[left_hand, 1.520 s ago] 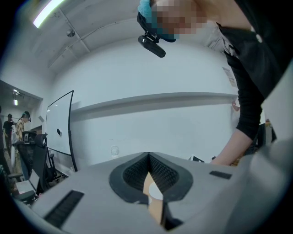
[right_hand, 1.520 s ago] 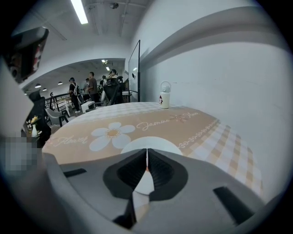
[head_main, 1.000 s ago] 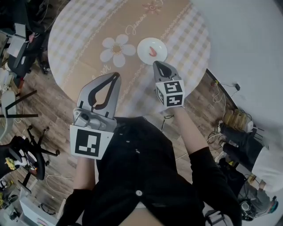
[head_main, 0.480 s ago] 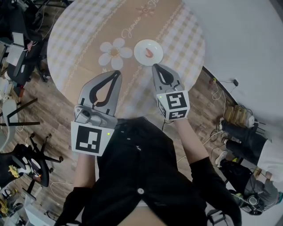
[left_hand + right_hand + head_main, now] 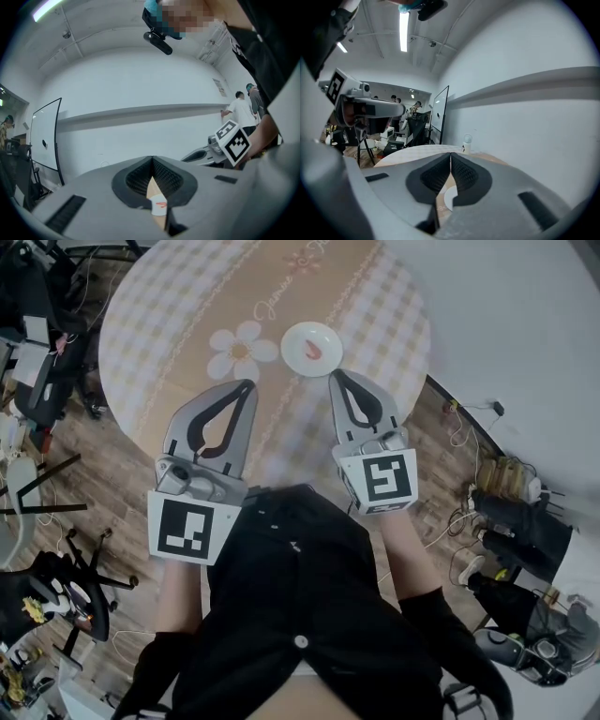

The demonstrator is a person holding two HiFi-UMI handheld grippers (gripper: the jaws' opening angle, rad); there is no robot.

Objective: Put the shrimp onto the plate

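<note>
A small white plate (image 5: 311, 349) sits on the round checked tablecloth (image 5: 178, 306), and an orange-pink shrimp (image 5: 315, 349) lies on it. In the head view my right gripper (image 5: 335, 374) is shut and empty, its tips just short of the plate's near edge. Further left, my left gripper (image 5: 249, 384) is shut too, holding nothing, near the flower print (image 5: 241, 351). The left gripper view shows the plate and shrimp (image 5: 160, 205) through the gap below its closed tips (image 5: 152, 159). Part of the plate (image 5: 449, 199) also shows under my right gripper (image 5: 450, 154).
The table edge (image 5: 141, 427) runs just under both grippers, with wood floor below. Office chairs (image 5: 42, 362) stand at the left, and cables and bags (image 5: 506, 493) at the right. A small white bottle (image 5: 467, 143) stands on the table's far side. People stand in the background.
My right gripper has drawn back from the plate toward the person's body. The left gripper has barely moved. The shrimp stays on the plate.
</note>
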